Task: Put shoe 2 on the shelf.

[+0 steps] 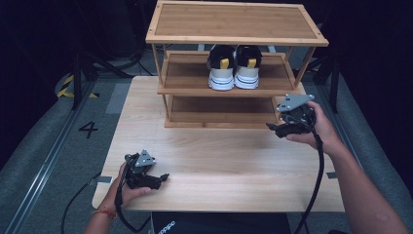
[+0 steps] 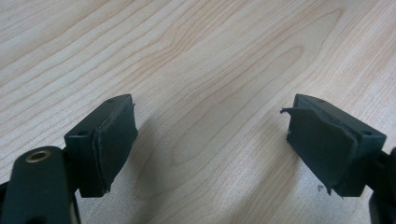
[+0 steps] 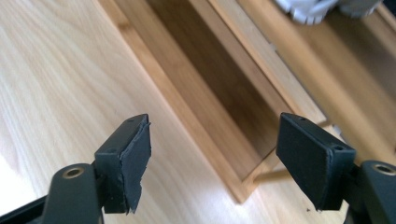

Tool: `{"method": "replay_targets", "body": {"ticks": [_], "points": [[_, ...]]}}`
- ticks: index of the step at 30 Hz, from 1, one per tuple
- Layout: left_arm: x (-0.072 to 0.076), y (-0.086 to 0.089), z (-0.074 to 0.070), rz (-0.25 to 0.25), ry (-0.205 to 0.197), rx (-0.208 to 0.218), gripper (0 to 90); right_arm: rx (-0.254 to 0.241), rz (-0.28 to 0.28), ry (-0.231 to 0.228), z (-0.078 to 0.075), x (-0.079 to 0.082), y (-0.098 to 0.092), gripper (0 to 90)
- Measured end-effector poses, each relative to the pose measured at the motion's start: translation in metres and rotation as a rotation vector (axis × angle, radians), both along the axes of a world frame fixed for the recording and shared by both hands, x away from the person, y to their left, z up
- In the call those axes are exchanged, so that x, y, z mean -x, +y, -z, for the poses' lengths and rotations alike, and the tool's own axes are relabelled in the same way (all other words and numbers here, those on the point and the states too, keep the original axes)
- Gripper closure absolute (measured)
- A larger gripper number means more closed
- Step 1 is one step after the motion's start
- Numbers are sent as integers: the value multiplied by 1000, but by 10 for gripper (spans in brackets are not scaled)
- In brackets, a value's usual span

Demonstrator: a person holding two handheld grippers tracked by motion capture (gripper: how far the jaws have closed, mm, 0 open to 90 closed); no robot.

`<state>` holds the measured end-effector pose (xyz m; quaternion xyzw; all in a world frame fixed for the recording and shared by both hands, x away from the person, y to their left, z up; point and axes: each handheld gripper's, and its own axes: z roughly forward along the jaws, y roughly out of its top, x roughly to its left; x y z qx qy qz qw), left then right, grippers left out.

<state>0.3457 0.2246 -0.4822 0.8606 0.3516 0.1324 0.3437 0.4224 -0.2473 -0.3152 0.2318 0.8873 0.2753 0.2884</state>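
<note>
Jaws apart on both, right gripper [image 1: 276,127] hovers by the rack [image 1: 234,34] holding shoes [image 1: 234,68], left gripper [image 1: 160,179] rests on the table [image 1: 219,161].

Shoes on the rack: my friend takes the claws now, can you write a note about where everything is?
Left claw: open, holding nothing, low over the near left of the table.
Right claw: open, holding nothing, beside the right end of the rack, near its bottom shelf.
Shoes: a pair side by side on the middle shelf, heels toward you.
Done: shoes look placed.
Left: probably nothing, unless they must come off again.
</note>
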Motion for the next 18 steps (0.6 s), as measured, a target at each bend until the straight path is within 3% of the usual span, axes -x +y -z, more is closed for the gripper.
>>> {"method": "replay_targets", "body": {"ticks": [18], "points": [[0,0,0,0,0,0,160,5,12,26,45,37,-42,265]]}}
